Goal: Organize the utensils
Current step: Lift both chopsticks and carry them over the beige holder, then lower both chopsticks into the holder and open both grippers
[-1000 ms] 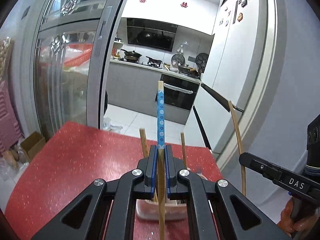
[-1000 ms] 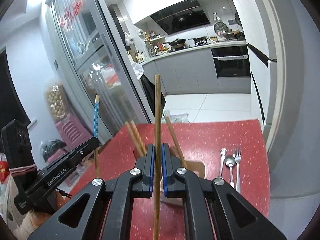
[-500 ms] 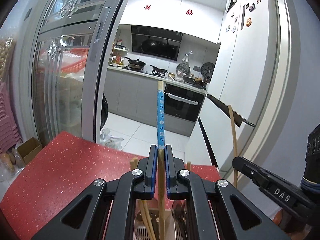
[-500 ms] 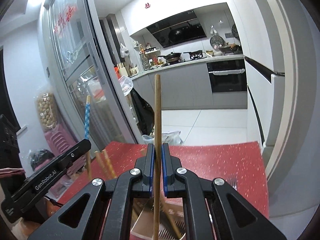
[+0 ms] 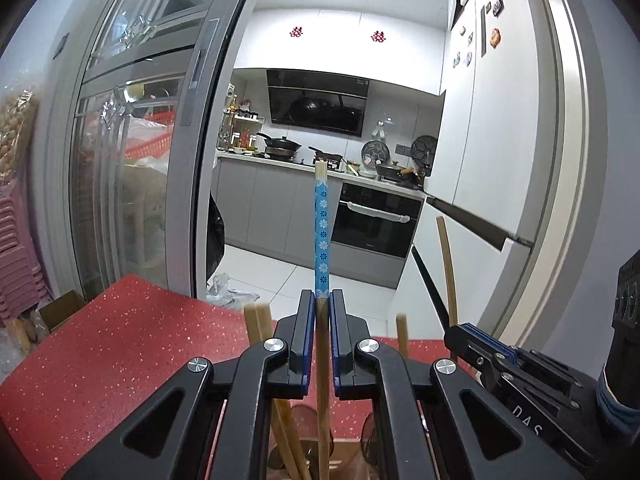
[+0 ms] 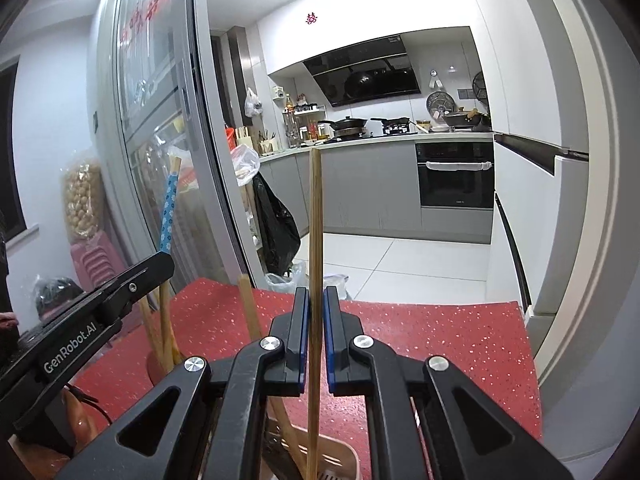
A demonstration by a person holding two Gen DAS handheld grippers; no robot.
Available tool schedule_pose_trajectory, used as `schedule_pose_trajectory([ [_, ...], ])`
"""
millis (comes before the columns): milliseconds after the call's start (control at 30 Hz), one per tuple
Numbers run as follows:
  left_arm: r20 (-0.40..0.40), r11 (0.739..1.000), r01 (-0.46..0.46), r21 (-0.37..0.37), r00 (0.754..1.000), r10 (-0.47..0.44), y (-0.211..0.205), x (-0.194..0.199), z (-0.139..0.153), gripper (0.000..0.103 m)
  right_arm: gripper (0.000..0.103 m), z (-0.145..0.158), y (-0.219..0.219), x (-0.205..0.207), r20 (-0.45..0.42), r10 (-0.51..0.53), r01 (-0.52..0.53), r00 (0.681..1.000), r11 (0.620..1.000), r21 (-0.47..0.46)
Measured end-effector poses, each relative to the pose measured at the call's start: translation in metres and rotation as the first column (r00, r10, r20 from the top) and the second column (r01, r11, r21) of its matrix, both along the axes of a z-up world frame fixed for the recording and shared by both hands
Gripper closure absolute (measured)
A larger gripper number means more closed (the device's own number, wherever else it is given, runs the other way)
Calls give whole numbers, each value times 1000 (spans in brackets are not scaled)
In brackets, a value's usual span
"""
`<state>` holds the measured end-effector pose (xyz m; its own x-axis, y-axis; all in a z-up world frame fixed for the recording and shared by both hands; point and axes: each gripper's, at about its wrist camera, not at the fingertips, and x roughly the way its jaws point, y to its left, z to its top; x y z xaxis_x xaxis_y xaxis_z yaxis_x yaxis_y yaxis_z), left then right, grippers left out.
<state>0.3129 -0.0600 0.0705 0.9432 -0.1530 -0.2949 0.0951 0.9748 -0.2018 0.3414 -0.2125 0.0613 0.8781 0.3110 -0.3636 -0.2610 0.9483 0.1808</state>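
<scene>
While grippers (image 5: 319, 300) clamp chopsticks (image 5: 321, 236), holder's rim (image 6: 352, 462) crowded

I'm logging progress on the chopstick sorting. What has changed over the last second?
Both grippers have come forward and down over the pale utensil holder, which now lies under the fingers. Unchanged: the left gripper grips the blue flower-patterned chopstick, the right gripper the plain wooden chopstick, both upright.
</scene>
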Motion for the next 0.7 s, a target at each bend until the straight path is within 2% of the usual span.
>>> schedule_pose_trajectory([
  [300,-23,996,3,88,1000,-1,-9,-16,-24,71,96,-27,1,-12,-29,7,-8,1000,999,-48],
  [700,-30,988,-22,153,999,27,-6,-27,-23,71,96,-28,6,-35,-49,49,-53,998,996,-74],
])
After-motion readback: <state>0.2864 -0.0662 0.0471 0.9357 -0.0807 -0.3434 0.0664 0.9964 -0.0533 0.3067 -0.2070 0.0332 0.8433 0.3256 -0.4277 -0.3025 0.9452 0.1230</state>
